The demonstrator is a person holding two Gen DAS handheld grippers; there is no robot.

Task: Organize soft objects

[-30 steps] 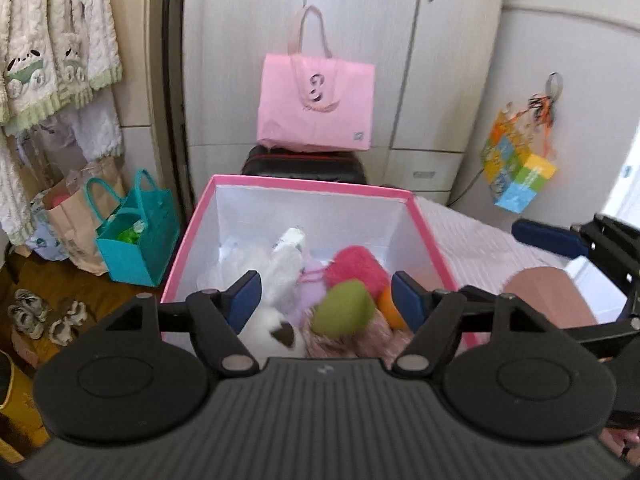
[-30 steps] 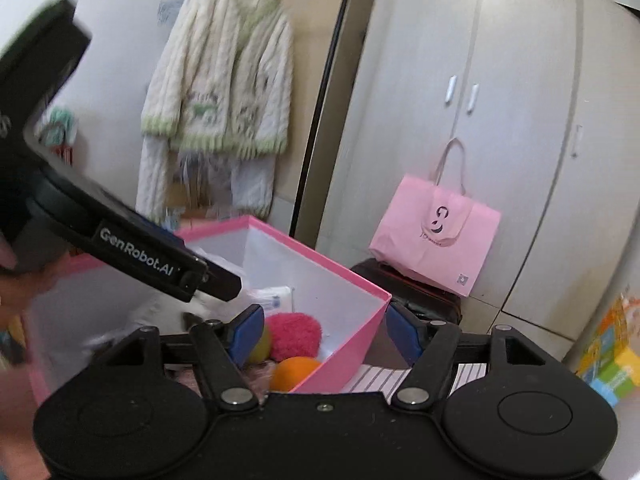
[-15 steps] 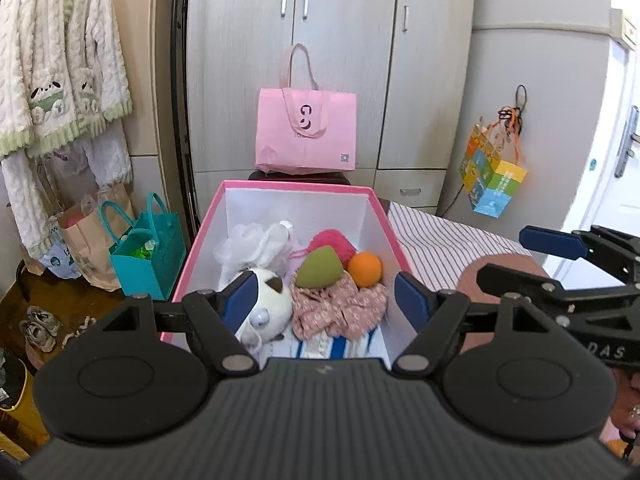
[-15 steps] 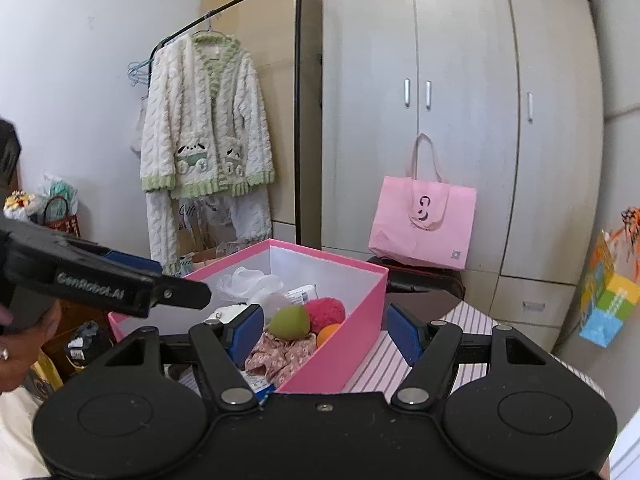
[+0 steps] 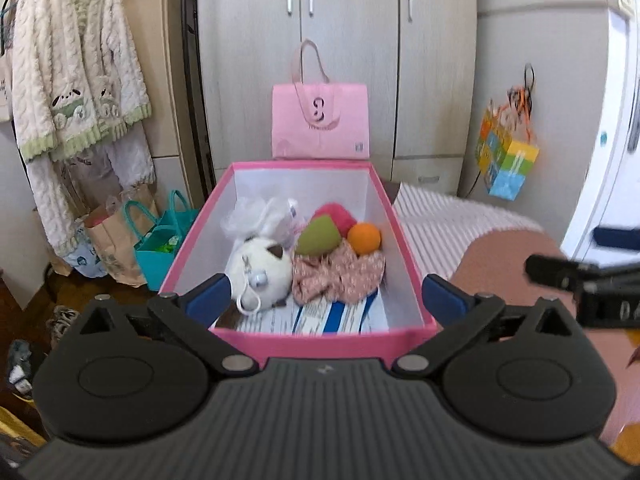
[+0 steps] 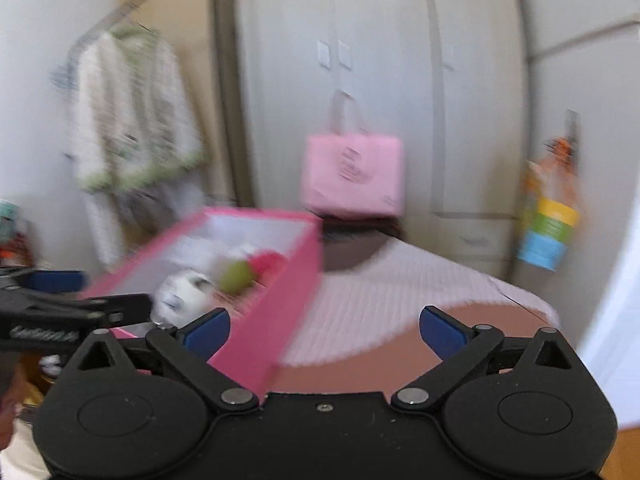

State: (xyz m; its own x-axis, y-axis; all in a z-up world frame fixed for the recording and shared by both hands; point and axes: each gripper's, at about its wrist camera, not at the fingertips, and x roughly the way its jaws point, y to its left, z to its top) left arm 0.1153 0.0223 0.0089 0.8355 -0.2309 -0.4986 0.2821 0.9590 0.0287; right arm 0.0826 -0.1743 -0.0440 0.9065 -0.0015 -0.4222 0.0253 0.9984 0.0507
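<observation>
A pink box (image 5: 404, 236) stands on the table and holds soft things: a white plush toy (image 5: 262, 276), a green sponge (image 5: 318, 236), an orange ball (image 5: 364, 238), a red pompom (image 5: 334, 214), a floral cloth (image 5: 340, 274) and a white mesh puff (image 5: 256, 216). My left gripper (image 5: 326, 300) is open and empty, just in front of the box's near wall. My right gripper (image 6: 324, 330) is open and empty, to the right of the box (image 6: 272, 312); its view is blurred. The right gripper also shows at the left wrist view's right edge (image 5: 584, 280).
A striped cloth (image 5: 448, 220) covers part of the brown table (image 5: 504, 256) right of the box. A pink tote bag (image 5: 320, 120) stands behind it before a wardrobe (image 5: 340, 40). A teal bag (image 5: 160, 236), a paper bag and a hanging cardigan (image 5: 76, 80) are at left.
Both grippers have pulled back from the box, which now looks farther off. The right wrist view has swung right and blurred. Both stay open and empty.
</observation>
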